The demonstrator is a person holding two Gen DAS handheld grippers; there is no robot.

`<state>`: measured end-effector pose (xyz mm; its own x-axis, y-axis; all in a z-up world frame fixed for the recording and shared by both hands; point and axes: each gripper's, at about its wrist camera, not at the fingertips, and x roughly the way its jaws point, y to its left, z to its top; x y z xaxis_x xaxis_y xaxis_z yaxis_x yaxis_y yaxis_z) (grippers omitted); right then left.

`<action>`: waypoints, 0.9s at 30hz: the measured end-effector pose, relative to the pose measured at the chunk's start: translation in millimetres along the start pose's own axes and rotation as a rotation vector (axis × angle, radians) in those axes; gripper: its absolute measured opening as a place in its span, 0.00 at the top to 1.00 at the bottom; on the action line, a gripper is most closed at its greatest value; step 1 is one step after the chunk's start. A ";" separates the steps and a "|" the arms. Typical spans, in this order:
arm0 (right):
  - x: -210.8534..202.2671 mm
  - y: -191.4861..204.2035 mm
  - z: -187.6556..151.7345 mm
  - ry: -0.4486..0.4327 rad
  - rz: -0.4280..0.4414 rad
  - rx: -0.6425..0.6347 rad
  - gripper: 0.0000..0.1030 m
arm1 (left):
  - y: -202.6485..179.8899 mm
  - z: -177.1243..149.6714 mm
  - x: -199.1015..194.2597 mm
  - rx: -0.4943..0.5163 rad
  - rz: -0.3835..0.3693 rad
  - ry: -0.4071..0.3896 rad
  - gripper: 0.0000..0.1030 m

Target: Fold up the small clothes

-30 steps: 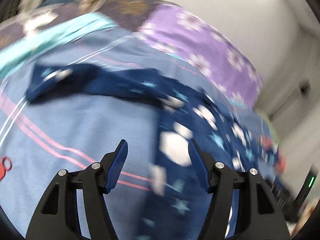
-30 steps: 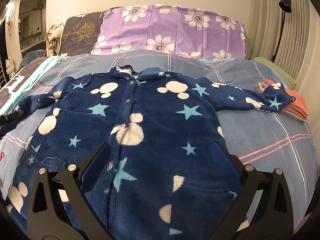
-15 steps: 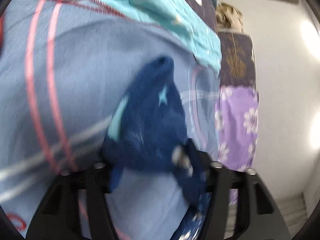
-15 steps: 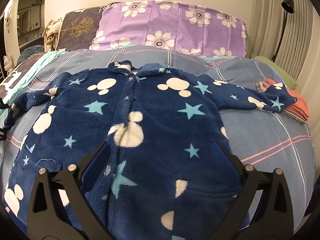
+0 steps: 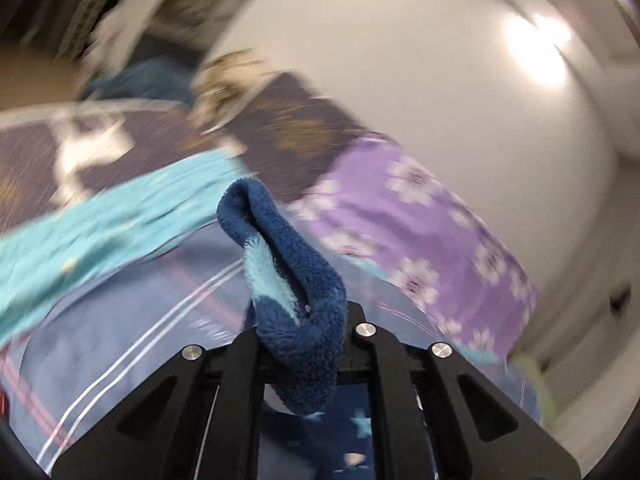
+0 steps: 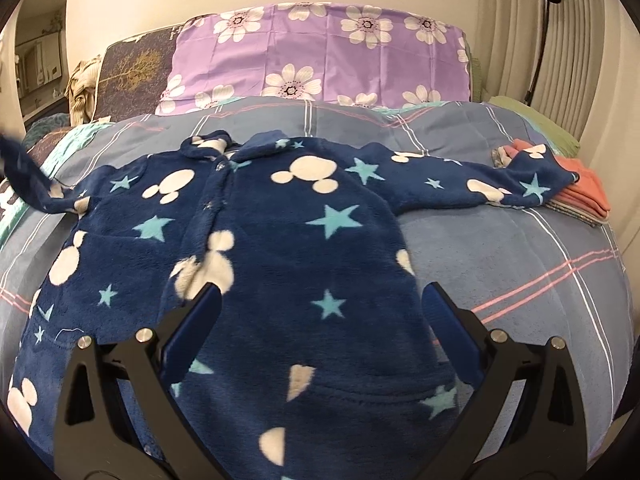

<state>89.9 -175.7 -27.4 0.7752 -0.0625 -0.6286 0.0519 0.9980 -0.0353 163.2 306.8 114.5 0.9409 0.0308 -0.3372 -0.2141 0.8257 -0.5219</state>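
One navy fleece jacket (image 6: 280,248) with stars and mouse heads lies spread, front up, on the striped blue bedsheet (image 6: 500,256). The left gripper (image 5: 304,344) is clenched on its left sleeve cuff (image 5: 280,264), lifted off the bed. The right gripper (image 6: 320,316) hangs released over the hem. Far side: one purple flowered pillow (image 6: 320,52), one dark one (image 6: 132,76); right, a folded orange stack (image 6: 580,188) and ribbed curtain (image 6: 576,40).

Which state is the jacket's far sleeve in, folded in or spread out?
Spread out. The far sleeve lies straight out from the jacket, cuff on the folded orange clothes.
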 end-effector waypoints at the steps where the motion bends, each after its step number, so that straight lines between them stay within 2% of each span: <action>1: -0.3 -3.1 -0.2 -0.001 -0.001 0.006 0.02 | -41.9 -4.9 -0.2 0.093 -0.055 -0.006 0.92; 3: -1.0 -10.5 -0.8 -0.001 -0.007 0.020 0.02 | -107.5 -28.2 -3.9 0.228 -0.161 0.006 0.91; 5: -1.4 -19.4 -1.7 0.004 -0.016 0.034 0.02 | -174.7 -69.2 -2.4 0.356 -0.287 0.059 0.91; 6: -1.8 -23.1 -2.3 0.007 -0.021 0.042 0.02 | -210.5 -98.8 3.6 0.423 -0.346 0.104 0.89; 7: -1.9 -28.8 -2.8 0.011 -0.027 0.052 0.02 | -235.6 -125.5 10.1 0.473 -0.383 0.150 0.81; 8: -2.3 -35.2 -3.3 0.017 -0.033 0.064 0.02 | -251.1 -147.9 13.5 0.510 -0.399 0.190 0.72; 9: -2.2 -41.3 -4.1 0.021 -0.037 0.073 0.02 | -274.1 -184.3 22.7 0.574 -0.409 0.254 0.55; 10: -2.7 -48.1 -4.6 0.026 -0.043 0.084 0.02 | -283.5 -206.5 27.7 0.615 -0.416 0.291 0.52; 12: -3.4 -61.8 -5.3 0.037 -0.050 0.101 0.02 | -300.8 -257.3 33.3 0.744 -0.430 0.367 0.52; 14: -3.0 -76.7 -5.9 0.045 -0.045 0.116 0.02 | -295.1 -284.2 28.0 0.832 -0.411 0.385 0.50; 15: -1.5 -82.4 -6.1 0.049 -0.038 0.122 0.02 | -288.6 -290.5 24.2 0.861 -0.400 0.388 0.46; 17: 5.2 -94.1 -2.7 0.068 0.013 0.142 0.03 | -265.8 -285.4 20.0 0.891 -0.376 0.376 0.38; 19: 13.7 -99.3 3.2 0.085 0.090 0.160 0.11 | -235.8 -278.8 13.2 0.928 -0.321 0.343 0.31; 21: 27.6 -99.7 14.9 0.114 0.199 0.179 0.19 | -200.6 -269.9 11.2 0.975 -0.208 0.316 0.30; 23: 43.7 -93.3 29.3 0.133 0.291 0.189 0.19 | -163.6 -264.8 8.8 0.977 -0.104 0.341 0.30; 25: 60.9 -76.4 45.0 0.146 0.342 0.166 0.19 | -128.0 -255.6 19.4 0.951 0.005 0.385 0.30; 27: 85.3 -55.0 61.8 0.173 0.356 0.138 0.19 | -102.7 -250.8 32.0 0.940 0.095 0.410 0.30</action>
<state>192.1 -236.3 -31.1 0.6433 0.2998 -0.7045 -0.1072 0.9464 0.3048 149.6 81.7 -39.2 0.7309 0.0702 -0.6789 0.1746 0.9424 0.2854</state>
